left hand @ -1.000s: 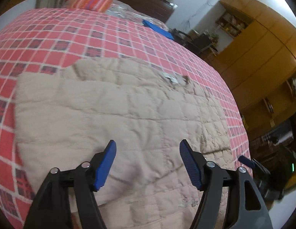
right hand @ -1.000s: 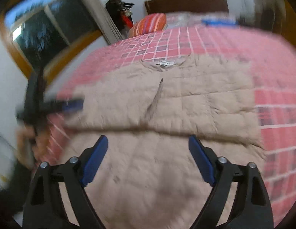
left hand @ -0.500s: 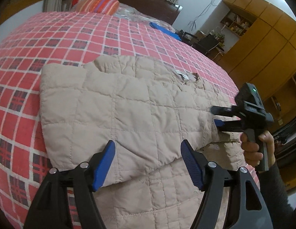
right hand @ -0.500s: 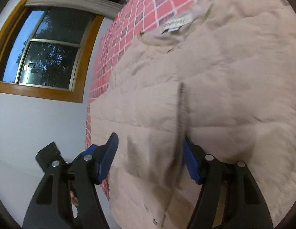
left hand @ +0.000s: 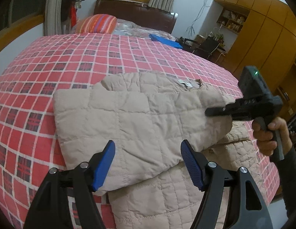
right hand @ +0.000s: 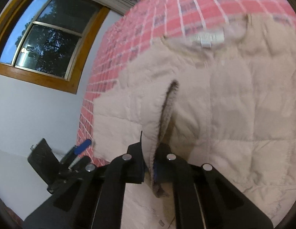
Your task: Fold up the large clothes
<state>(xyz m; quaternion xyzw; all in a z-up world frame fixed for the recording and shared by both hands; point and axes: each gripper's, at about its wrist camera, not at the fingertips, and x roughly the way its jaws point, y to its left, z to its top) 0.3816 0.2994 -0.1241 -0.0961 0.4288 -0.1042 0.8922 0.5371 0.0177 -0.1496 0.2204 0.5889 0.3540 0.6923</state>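
Note:
A beige quilted jacket (left hand: 140, 122) lies on the red checked bedspread (left hand: 71, 61), its left side folded over the middle. My left gripper (left hand: 148, 164) hovers open above the jacket's near folded edge, blue pads apart, nothing between them. In the left wrist view my right gripper (left hand: 214, 112) reaches in from the right, a hand (left hand: 266, 133) on its handle, and pinches the jacket's right front edge. In the right wrist view the right gripper (right hand: 150, 164) is shut on that front edge of the jacket (right hand: 224, 105), which rises between the jaws. A white neck label (right hand: 209, 38) shows near the collar.
A striped pillow (left hand: 96, 23) and a blue item (left hand: 165, 41) lie at the head of the bed by a dark headboard (left hand: 136, 13). Wooden wardrobes (left hand: 262, 38) stand on the right, with a desk and chair. A window (right hand: 46, 38) is on the left wall.
My right gripper has closed on the jacket's front edge; it was open half a second ago. The left gripper has drawn back and up, still open, and the left panel lies folded over.

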